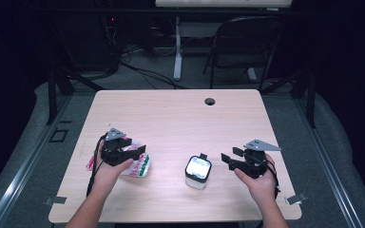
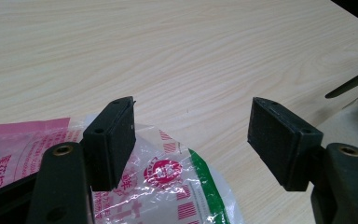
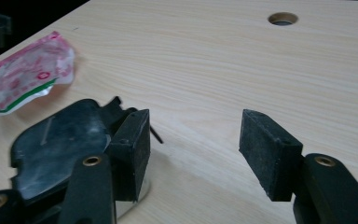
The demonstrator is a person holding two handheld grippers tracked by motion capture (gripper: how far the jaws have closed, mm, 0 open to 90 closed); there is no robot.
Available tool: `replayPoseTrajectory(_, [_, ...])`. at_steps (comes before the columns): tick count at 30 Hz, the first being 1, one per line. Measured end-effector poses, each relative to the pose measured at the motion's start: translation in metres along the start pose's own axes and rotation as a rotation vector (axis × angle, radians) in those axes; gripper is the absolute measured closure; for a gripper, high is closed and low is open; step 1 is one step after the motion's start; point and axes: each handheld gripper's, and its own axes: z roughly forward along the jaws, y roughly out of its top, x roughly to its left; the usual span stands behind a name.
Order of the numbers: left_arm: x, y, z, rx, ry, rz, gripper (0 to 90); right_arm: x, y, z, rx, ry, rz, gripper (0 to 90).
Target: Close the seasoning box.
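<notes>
Table hole (image 3: 282,18) (right gripper view)

glossy plastic packet (image 2: 168,186) – matt wood table (image 2: 191,56)

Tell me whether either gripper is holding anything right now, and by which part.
Nothing is held. The left gripper is open above the red-printed plastic packet, and the right gripper is open beside the white box with the black lid.

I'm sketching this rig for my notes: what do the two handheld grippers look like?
Both are black. The left gripper and right gripper each carry a grey three-cornered plate on top and trail a black cable. Each has two blocky black pads on arms with brass-coloured rivets. No sleeves show on the forearms.
</notes>
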Motion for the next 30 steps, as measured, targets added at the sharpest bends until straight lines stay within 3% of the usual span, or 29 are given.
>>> replayPoseTrajectory(13, [0.002,-0.001,0.001,0.005,0.004,-0.005,31.8,-0.039,-0.024,0.009,0.042,-0.114,0.119,43.6])
replayPoseTrajectory(21, [0.003,-0.003,0.002,0.002,0.011,-0.007,32.0,-0.042,-0.030,0.013,0.054,-0.156,0.131,43.9])
replayPoseTrajectory(30, [0.003,-0.006,0.008,0.024,0.015,-0.001,32.3,-0.045,-0.032,0.014,0.052,-0.155,0.151,43.8])
